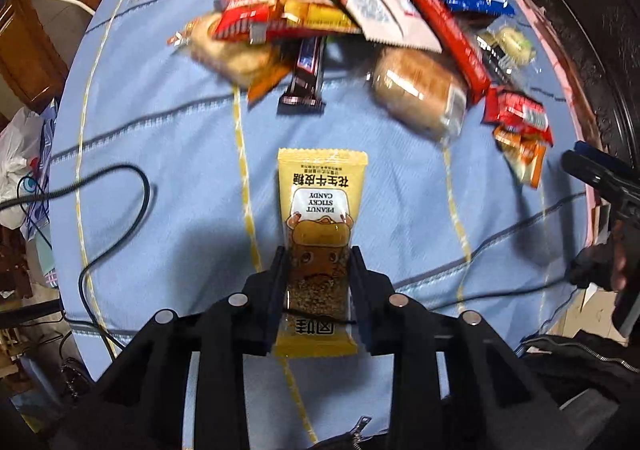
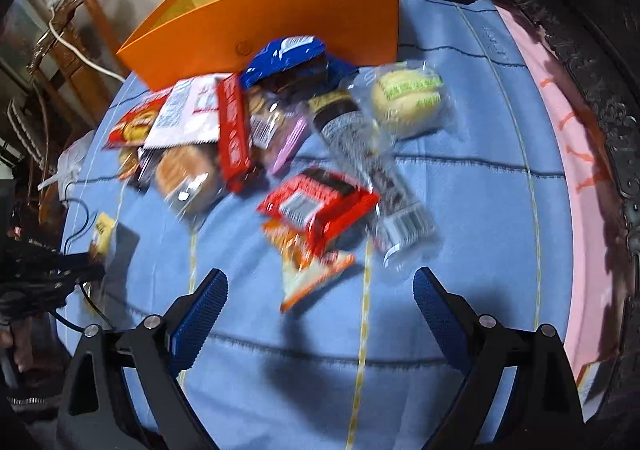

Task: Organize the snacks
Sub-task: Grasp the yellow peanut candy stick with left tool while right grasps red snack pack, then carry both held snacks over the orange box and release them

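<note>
Left hand-held gripper (image 1: 318, 262) squeezing the yellow peanut candy (image 1: 320, 250), up over the blue bench (image 1: 160, 129). Right hand-held gripper (image 2: 320, 286) wide open, holding nothing. Next, probably: into the orange box (image 2: 280, 17).

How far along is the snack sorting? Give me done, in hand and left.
Done: nothing visibly; the orange box shows no snacks inside from the right wrist view. In hand: the left gripper is clamped on the peanut candy bar; the right gripper is open and empty. Left: the snack pile on the blue cloth.
</note>
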### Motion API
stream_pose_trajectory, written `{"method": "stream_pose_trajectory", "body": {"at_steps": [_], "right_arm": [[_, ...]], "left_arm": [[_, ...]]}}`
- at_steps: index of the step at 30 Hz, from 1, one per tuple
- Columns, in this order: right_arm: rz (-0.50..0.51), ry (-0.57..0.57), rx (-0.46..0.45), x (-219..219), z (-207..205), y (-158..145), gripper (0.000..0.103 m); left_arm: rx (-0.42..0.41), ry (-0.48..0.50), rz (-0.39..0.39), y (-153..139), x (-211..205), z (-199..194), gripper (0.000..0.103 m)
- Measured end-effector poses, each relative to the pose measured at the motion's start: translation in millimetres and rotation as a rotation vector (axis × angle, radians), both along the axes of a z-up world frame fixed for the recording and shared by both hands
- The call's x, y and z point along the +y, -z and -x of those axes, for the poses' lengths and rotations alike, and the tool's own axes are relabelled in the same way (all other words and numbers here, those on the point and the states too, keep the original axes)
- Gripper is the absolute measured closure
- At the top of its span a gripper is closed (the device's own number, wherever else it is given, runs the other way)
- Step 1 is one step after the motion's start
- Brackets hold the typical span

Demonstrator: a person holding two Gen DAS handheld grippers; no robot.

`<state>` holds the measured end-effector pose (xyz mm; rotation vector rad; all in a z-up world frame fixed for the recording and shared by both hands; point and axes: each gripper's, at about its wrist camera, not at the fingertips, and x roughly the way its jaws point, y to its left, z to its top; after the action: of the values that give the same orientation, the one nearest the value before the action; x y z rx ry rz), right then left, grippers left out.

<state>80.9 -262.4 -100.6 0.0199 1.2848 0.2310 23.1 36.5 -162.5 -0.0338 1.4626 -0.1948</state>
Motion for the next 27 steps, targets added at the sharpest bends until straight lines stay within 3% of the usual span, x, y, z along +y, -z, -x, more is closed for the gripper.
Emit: {"method": "stream_pose_trajectory", "body": {"at_steps": [3, 4, 5, 6, 17, 19, 20, 21, 24, 27], "right_arm": [[-0.015, 0.024, 0.067, 3, -16, 14, 0.012], [-0.069, 0.052, 0.095, 1, -21, 19, 0.017], [-0.126, 0.076, 0.136, 0, -25, 25, 0.031], [-0.158, 0.091, 0.173, 1, -30, 31, 0.035], [-0.417, 0.311, 0.295, -15, -55, 60, 0.034], [-0.384, 0.301, 0.285, -12, -59, 63, 0.038], [-0.354, 0.293, 0.280, -10, -61, 64, 0.057], [-0.343, 0.275, 0.270, -8, -62, 64, 0.067], [-0.292, 0.208, 0.174, 1, -59, 40, 0.076], [-0.281, 0.135, 0.097, 6, -56, 8, 0.077]], "left_arm": [[0.005, -0.006, 0.010, -3, -8, -2, 0.074], [0.007, -0.004, 0.011, -2, -9, -3, 0.074], [0.007, 0.002, 0.009, -9, -14, -4, 0.073], [0.008, 0.006, 0.008, -6, -21, -15, 0.073], [0.014, 0.020, 0.031, 4, -31, -39, 0.073], [0.017, 0.021, 0.029, 3, -24, -37, 0.073], [0.022, 0.021, 0.028, 5, -24, -39, 0.073], [0.026, 0.022, 0.028, 6, -22, -40, 0.073], [0.021, 0.021, 0.032, 8, -26, -41, 0.073], [0.000, 0.007, 0.054, 1, -23, -45, 0.075]]}}
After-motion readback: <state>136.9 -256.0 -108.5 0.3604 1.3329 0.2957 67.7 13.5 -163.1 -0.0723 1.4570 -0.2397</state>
